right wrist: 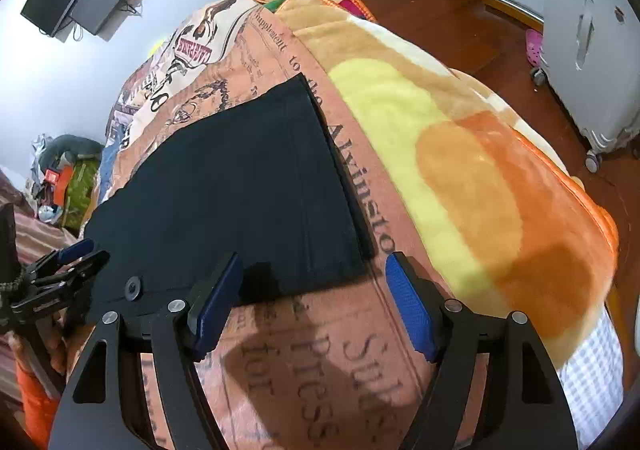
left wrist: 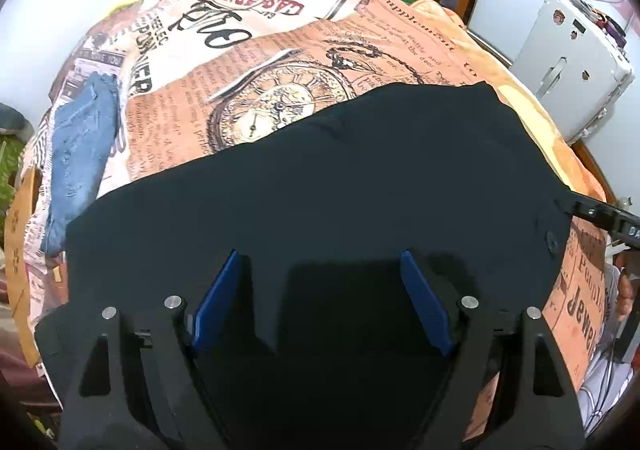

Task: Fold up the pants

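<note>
Judging progress: flat black fabric pants (right wrist: pixel 240 186) look folded into a rectangle on the newspaper-print bedspread (left wrist: pixel 280 50); we hold left gripper (left wrist: pixel 320 290) and right gripper (right wrist: pixel 312 290) wide open, empty, at 6 o'clock; maybe one fold left.

Matt cloth pants (left wrist: pixel 340 178) (smooth), fleecy blanket (right wrist: pixel 460 170).

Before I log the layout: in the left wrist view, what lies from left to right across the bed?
Blue jeans → pocket-watch print → black pants → right gripper, with the white suitcase above it.
</note>
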The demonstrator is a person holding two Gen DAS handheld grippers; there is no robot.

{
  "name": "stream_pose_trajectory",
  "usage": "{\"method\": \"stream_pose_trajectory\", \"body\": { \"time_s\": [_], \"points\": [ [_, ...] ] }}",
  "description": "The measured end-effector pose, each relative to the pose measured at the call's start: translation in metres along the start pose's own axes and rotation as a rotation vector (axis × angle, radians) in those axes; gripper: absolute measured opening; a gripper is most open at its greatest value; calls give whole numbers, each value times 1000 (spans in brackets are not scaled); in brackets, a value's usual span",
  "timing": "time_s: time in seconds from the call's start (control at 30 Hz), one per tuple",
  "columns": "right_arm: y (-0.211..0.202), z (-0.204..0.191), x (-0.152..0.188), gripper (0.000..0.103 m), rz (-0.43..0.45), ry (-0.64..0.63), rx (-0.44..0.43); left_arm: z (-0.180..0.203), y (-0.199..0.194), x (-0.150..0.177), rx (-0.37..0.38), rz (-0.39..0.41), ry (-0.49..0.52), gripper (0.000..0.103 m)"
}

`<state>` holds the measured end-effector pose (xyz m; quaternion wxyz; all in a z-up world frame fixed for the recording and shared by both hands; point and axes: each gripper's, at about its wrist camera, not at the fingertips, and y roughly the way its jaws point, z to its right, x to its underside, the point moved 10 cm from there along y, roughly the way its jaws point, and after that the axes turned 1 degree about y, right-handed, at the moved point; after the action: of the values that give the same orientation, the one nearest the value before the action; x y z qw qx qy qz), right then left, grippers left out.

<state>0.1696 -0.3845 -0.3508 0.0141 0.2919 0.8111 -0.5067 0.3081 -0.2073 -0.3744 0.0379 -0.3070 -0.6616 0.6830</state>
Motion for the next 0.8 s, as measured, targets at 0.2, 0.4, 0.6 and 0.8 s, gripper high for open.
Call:
{"method": "stream_pose_trajectory", "body": {
  "time_s": [0.2,0.4,0.6,0.8],
  "points": [
    [6,4,-1,41,6,-31,20,-1,6,-2,22,-9,-30,87],
    [3,4,-5,15,23,-44,33,-2,5,-2,25,-8,-38,88],
    [-17,-10,-20,10,78,-53,12,-2,-6,-2,2,16,-20,88],
    [-51,-45,-44,10,178,-107,-19,-9,-29,-4,14,65,-52,88]
  ]
}}
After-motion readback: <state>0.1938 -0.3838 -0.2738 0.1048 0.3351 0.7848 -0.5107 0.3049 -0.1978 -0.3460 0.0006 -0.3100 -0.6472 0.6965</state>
